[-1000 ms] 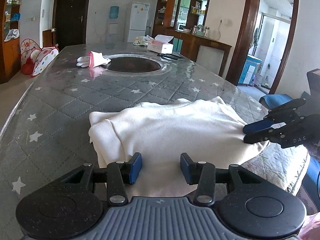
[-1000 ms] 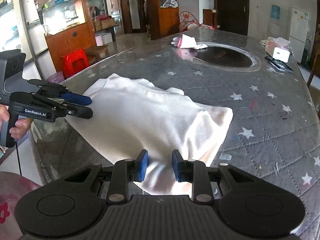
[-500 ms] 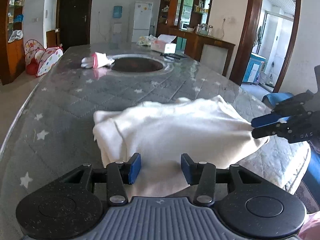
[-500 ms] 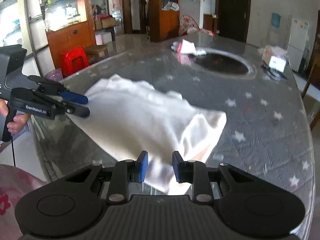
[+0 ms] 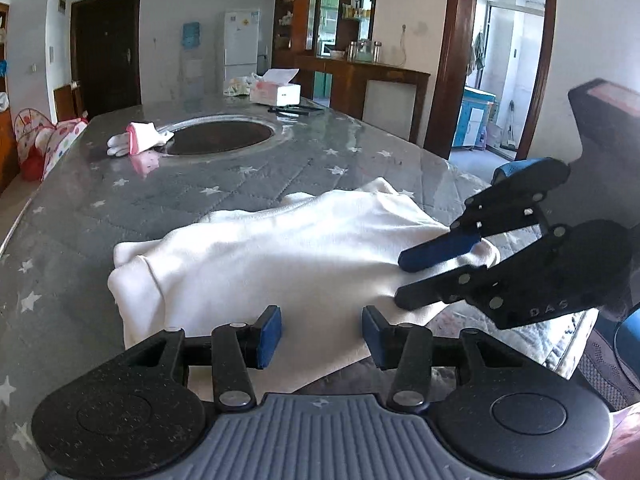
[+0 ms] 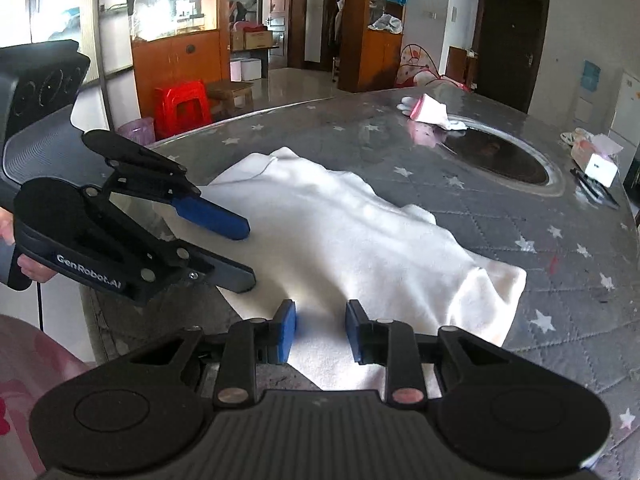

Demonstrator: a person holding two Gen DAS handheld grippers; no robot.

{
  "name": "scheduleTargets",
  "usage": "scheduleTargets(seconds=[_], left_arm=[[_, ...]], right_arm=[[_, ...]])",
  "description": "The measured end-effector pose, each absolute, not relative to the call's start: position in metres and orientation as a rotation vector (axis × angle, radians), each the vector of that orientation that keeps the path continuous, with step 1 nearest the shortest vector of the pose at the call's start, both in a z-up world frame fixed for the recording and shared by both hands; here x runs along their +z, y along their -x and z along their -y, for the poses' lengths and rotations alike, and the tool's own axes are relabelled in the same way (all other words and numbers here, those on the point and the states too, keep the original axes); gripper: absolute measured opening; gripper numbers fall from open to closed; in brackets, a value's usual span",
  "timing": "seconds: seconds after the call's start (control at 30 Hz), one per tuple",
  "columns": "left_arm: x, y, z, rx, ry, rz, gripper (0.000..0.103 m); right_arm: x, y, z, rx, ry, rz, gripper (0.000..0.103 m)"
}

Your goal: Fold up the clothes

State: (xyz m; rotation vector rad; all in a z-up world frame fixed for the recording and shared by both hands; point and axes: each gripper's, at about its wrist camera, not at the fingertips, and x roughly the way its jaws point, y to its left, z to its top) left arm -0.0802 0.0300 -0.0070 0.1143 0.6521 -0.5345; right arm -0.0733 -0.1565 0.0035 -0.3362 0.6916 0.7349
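Observation:
A white garment (image 5: 288, 256) lies partly folded on the grey star-patterned table near its front edge; it also shows in the right wrist view (image 6: 352, 236). My left gripper (image 5: 322, 334) is open, its blue pads just above the garment's near hem. My right gripper (image 6: 320, 330) is open over the garment's near edge. In the left wrist view the right gripper (image 5: 404, 278) reaches in from the right, jaws apart around the garment's right edge. In the right wrist view the left gripper (image 6: 246, 256) comes in from the left, jaws apart at the garment's left edge.
The table (image 5: 200, 196) has a dark round inset (image 5: 220, 140) in the middle. White gloves with a pink cloth (image 5: 138, 142) lie beside it. A tissue box (image 5: 276, 90) stands at the far end. A red stool (image 6: 182, 106) stands on the floor beyond the table.
Both grippers have moved inward and lower toward the garment's side edges, and now look much closer to each other. The garment lies much as before.

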Motion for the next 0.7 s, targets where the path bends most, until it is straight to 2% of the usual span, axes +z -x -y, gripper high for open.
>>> scheduleTargets(seconds=[0.37, 0.7], left_arm=[[-0.005, 0.080, -0.033, -0.538, -0.092, -0.651, 0.050], [-0.002, 0.072, -0.053, -0.474, -0.030, -0.661, 0.051]], right_arm=[[0.008, 0.063, 0.161, 0.736, 0.281, -0.712, 0.027], [0.004, 0.003, 0.182, 0.590, 0.185, -0.739, 0.027]])
